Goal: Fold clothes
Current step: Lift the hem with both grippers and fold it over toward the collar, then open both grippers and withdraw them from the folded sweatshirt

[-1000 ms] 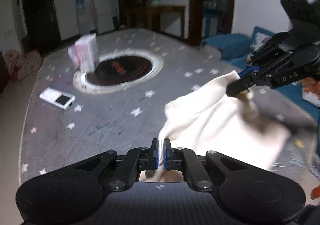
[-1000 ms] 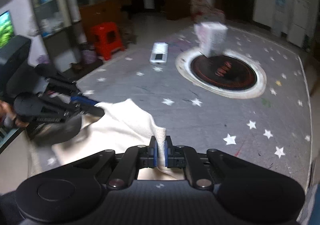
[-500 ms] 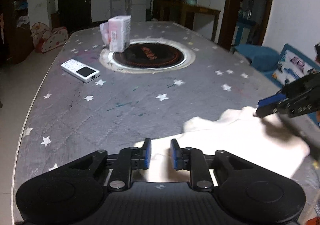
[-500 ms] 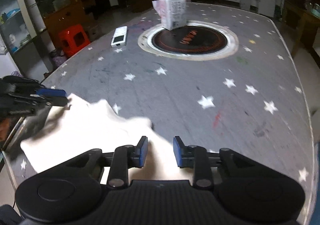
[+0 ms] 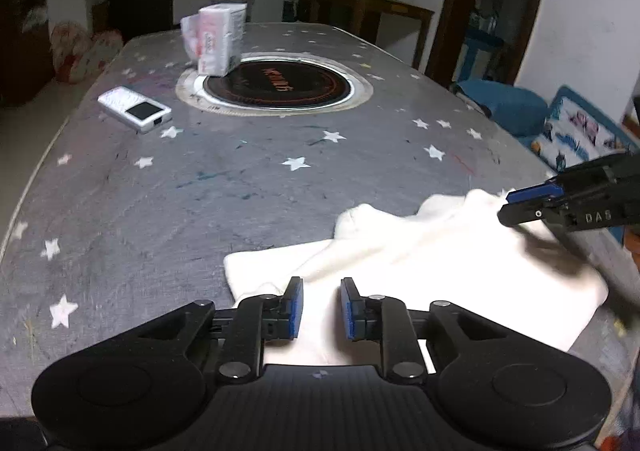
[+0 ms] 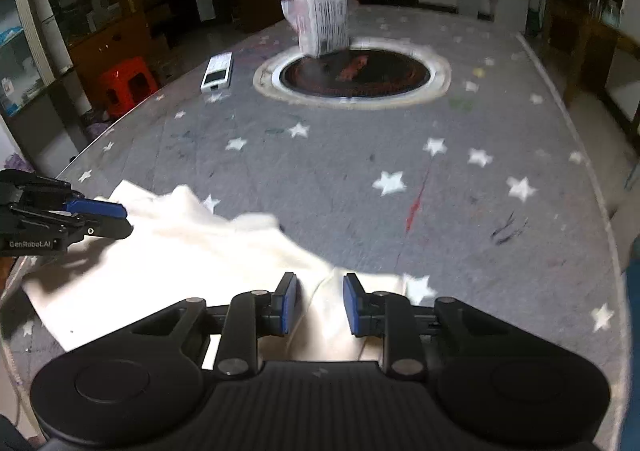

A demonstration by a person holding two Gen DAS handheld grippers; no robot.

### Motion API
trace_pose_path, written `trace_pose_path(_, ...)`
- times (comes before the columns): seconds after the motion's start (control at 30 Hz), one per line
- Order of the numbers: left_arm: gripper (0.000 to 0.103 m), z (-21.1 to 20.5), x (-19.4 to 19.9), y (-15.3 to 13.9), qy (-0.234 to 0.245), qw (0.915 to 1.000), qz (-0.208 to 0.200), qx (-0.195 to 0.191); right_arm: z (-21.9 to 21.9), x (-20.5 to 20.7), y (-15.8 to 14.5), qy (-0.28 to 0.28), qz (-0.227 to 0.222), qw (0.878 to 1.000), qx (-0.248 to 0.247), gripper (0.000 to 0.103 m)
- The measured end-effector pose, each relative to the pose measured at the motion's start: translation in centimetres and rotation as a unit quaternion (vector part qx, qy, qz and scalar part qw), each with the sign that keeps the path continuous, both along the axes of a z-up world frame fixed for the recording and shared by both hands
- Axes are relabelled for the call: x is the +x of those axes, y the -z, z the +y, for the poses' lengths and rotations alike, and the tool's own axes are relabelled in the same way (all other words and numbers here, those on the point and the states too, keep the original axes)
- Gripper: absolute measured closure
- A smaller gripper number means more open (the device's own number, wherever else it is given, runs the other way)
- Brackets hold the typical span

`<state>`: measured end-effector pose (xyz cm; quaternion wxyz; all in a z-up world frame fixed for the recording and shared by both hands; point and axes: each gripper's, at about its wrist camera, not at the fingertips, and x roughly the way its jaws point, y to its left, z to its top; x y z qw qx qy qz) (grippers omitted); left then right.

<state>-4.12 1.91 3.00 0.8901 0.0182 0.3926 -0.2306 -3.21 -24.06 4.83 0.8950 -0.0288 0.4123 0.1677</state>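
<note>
Both grippers have let go: the left gripper (image 5: 321,305) and right gripper (image 6: 316,301) now stand spread, jaws having just closed slightly, above the cream cotton garment (image 5: 420,263) lying at the star-patterned grey table's (image 5: 240,179) near edge. Regripping should take matching corners evenly.

You had open grey star-printed desk (image 5: 240,211) ahead; only the white tissue pack (image 5: 218,39) and the silver handset (image 5: 134,114) stood far off.
</note>
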Motion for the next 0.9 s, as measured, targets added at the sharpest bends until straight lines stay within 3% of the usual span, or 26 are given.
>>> trace_pose_path(0.2, 0.082, -1.5, -0.1, -1.0, 0.027, 0.9993, -0.001, -0.027, 2.4, 0.8, -0.6, -0.043, -0.003, 0.999, 0.009, 0.079)
trace_pose_path(0.5, 0.08, -3.6, 1.8, 0.3, 0.029, 0.9994, 0.008, -0.019, 3.6, 2.5, 0.9, -0.038, 0.013, 0.999, 0.001, 0.079)
trace_pose_path(0.7, 0.08, -3.4, 0.1, -1.1, 0.035, 0.9991, -0.004, -0.025, 3.5, 0.2, -0.7, -0.063, 0.01, 0.998, -0.004, 0.079)
trace_pose_path(0.9, 0.08, -4.1, -3.5, -2.2, 0.064, 0.9972, -0.013, -0.037, 4.1, -3.5, -1.8, -0.104, 0.017, 0.994, -0.04, 0.079)
